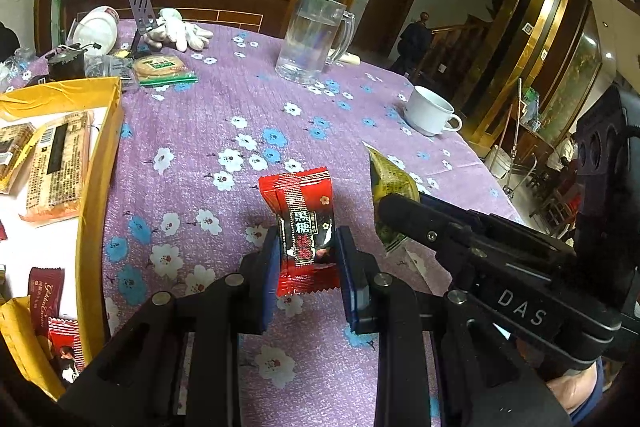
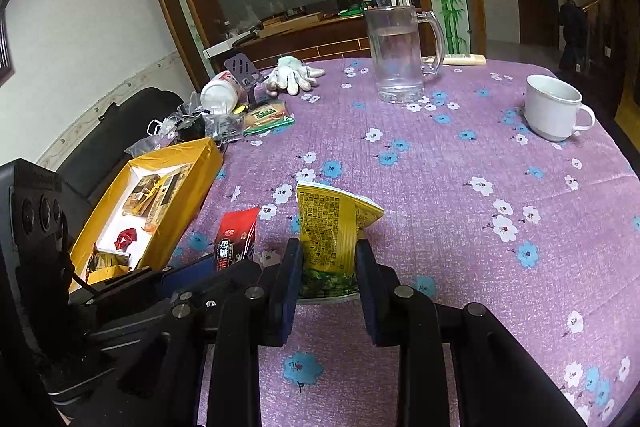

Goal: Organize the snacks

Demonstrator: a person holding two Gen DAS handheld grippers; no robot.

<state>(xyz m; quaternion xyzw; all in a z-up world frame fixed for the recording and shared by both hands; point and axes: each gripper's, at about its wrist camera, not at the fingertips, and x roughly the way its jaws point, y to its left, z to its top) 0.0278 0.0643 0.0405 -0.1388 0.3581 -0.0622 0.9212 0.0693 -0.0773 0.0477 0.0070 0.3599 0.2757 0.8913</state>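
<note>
The left gripper is clamped on a red brown-sugar candy packet, held upright above the purple floral tablecloth just off the right wall of the yellow box, which sits at the table's left edge with snack bars inside. Close beside it, the right gripper pinches a yellow pea snack packet, also lifted above the cloth. Toward the far edge stand a glass mug and a white cup, near the right edge
</note>
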